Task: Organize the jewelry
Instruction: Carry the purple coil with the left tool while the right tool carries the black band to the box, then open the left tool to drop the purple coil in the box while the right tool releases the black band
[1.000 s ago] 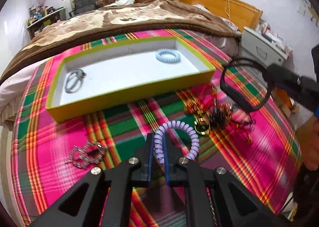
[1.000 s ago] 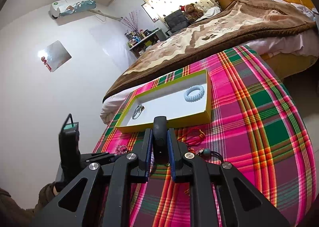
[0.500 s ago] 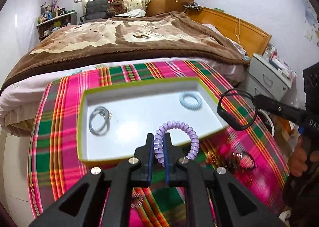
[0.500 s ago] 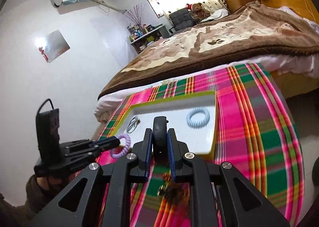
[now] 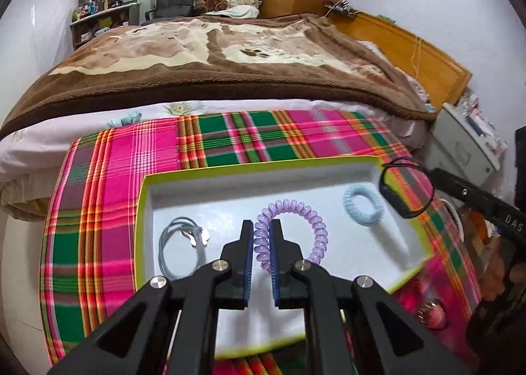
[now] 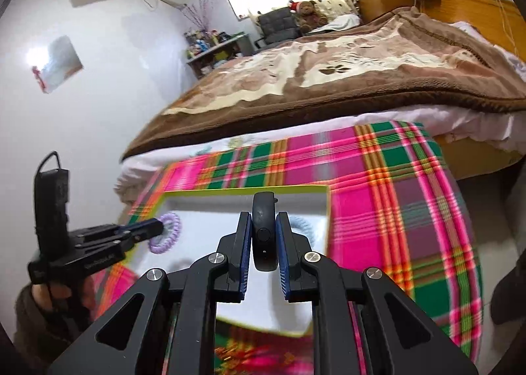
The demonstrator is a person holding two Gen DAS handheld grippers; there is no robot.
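The cloth [image 5: 125, 158] is pink-green plaid; the tray [image 5: 144, 210] has a lime rim; one coil [image 5: 296, 223] is lilac, another coil [image 5: 363, 209] pale blue.

- The left wrist camera sat close above the tray [image 5: 142, 210], looking down and forward along its claw [image 5: 262, 245] toward the bed [image 5: 230, 56].
- The right wrist camera looked from the tray's [image 6: 323, 190] other side, equally near.
- Both views shared the tray, the plaid cloth [image 5: 108, 161] and the bed beyond.
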